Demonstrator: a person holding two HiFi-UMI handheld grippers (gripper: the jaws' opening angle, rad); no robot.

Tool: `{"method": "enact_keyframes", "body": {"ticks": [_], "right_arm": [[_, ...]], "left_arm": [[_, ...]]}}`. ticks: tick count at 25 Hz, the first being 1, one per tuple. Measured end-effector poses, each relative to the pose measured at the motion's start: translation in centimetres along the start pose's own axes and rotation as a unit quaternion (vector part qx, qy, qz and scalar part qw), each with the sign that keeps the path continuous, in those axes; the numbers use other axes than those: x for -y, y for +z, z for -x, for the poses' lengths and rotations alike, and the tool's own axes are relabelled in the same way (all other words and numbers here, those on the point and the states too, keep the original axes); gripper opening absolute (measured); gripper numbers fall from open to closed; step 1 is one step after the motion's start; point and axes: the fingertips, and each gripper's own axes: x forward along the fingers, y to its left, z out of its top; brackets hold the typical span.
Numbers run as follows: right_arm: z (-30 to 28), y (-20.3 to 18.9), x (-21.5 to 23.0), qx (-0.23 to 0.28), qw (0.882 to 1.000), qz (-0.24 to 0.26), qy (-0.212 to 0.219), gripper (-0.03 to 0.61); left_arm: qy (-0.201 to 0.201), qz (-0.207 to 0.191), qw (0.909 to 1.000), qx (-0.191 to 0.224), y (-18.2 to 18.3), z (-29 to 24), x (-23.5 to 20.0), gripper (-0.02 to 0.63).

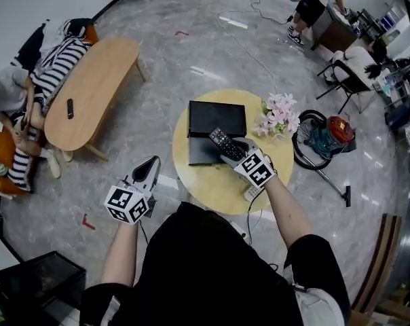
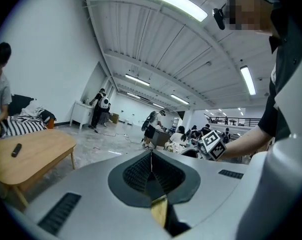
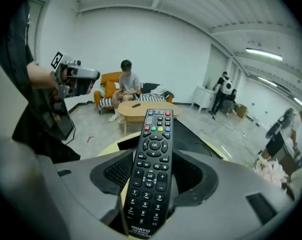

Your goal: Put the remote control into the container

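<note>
The right tool point(image 3: 150, 186) grips the remote control point(image 3: 152, 166) — lengthwise along its jaws, tip toward the container point(image 1: 217, 118); the left tool point(image 2: 151, 170) is closed, empty.

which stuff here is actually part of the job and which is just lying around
Job: black remote control with coloured buttons, held by the right gripper; black rectangular container on the round yellow table.

Lying about: pink flower bunch; red and teal vacuum cleaner on the floor; oval wooden table with a small black object on it.
</note>
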Motion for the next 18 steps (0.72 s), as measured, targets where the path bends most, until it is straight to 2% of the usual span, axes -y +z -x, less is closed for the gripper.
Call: {"method": "enact_keyframes", "body": {"ticks": [2,5,11,18], "right_arm": [[-1.0,-0.3,0.1,-0.018,0.998,0.056,0.024,0.258],[-2.6,-0.8,0.2,-0.036,0.993,0.101,0.059,0.256],[-5.3,-2.4,-0.4,-0.059,0.978,0.156,0.123,0.257],[-7.6,-4.1,-0.8,-0.081,0.966,0.179,0.17,0.257]], "left_arm": [[0.011,0.009,0.9999,-0.001,-0.6,-0.2,0.1,0.008],[0.034,0.023,0.9991,-0.008,-1.6,-0.2,0.0,0.008],[0.069,0.042,0.9966,-0.019,-3.0,0.0,-0.5,0.008],[0.102,0.067,0.9921,-0.028,-3.9,0.0,-0.7,0.008]]}}
